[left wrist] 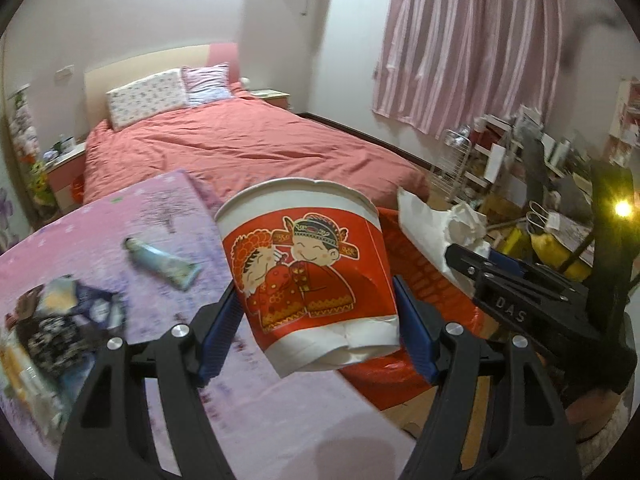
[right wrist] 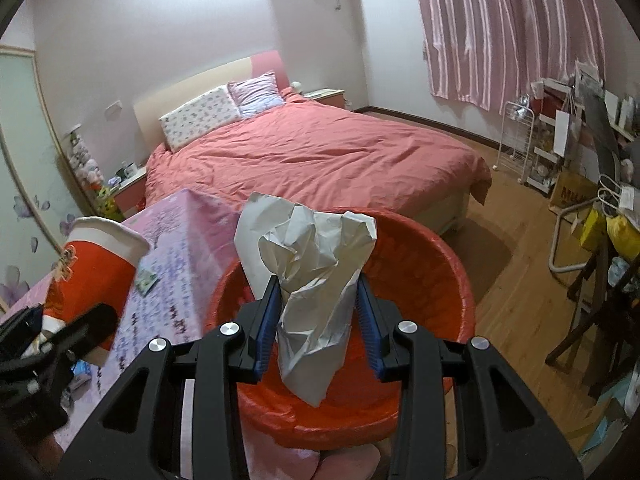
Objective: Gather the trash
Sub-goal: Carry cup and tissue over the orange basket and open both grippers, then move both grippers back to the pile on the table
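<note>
The left gripper [left wrist: 318, 316] clamped a red-and-white paper cup [left wrist: 308, 272] by its sides, the cup tilted above the pink tablecloth [left wrist: 280, 420], just beside the red bin [right wrist: 420, 292]. The right gripper [right wrist: 316, 320] pinched a crumpled white paper bag [right wrist: 316, 280] directly over that bin's open mouth. 1 bluish wrapper [left wrist: 162, 260] lay on the cloth, farther from the bin.

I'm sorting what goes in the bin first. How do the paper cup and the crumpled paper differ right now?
The paper cup is stiff, red and white with a cartoon couple; the crumpled paper is plain white and creased. The cup sits in the left gripper over the table edge; the paper hangs in the right gripper above the red bin. Both are gripped.
</note>
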Tool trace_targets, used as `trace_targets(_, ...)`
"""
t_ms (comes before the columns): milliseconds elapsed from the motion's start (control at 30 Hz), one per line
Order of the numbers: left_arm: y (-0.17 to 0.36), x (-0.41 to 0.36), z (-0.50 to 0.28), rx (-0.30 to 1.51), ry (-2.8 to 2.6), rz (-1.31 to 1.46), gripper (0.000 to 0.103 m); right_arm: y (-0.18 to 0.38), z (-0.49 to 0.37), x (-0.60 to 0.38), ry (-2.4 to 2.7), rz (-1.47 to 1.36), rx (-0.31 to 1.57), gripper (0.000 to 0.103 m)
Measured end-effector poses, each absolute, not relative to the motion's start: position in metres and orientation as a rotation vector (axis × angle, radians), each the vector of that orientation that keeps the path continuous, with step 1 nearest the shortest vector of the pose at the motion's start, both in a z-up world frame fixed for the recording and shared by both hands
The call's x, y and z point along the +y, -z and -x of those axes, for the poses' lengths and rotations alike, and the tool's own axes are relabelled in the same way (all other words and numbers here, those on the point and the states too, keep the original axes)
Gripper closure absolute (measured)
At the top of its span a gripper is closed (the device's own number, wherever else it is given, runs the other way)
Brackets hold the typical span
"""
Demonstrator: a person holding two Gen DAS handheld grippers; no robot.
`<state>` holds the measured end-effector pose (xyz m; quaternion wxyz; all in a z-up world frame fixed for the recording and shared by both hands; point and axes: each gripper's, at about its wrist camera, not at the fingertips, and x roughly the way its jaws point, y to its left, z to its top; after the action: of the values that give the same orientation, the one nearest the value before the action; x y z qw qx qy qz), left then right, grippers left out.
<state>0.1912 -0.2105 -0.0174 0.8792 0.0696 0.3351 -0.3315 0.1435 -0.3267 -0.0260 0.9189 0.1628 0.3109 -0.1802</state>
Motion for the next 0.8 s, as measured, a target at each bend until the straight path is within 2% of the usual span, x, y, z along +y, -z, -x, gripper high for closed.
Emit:
trace_targets(200, 0.038, -0.248, -0.200, 0.728, 0.730, -0.190, 0.032, 0.035, -0.145, -0.347, 0.379, -0.390, 0.639, 0.065)
trace_targets(333, 0.050, -0.261, -0.208, 0.749, 0.723, -0.218, 0.031, 0.037, -0.148, -0.359, 0.374, -0.415, 0.639, 0.061)
trace_targets(400, 0.056, -0.263, -0.214, 0.767, 0.712, -0.232, 0.026, 0.040, -0.149, -0.361, 0.362, -0.423, 0.646, 0.052)
trace_targets(433, 0.059, -0.263, -0.215, 0.775, 0.700, -0.238, 0.023, 0.041, -0.150, -0.363, 0.359, -0.426, 0.647, 0.042)
trace_targets(467, 0.062, -0.263, -0.216, 0.778, 0.689, -0.241, 0.019, 0.041, -0.149, -0.363, 0.357, -0.424, 0.647, 0.036)
trace_targets(800, 0.063, -0.210, -0.215, 0.803, 0.566, -0.211, 0.014, 0.036, -0.144, -0.343, 0.370, -0.347, 0.670, 0.034)
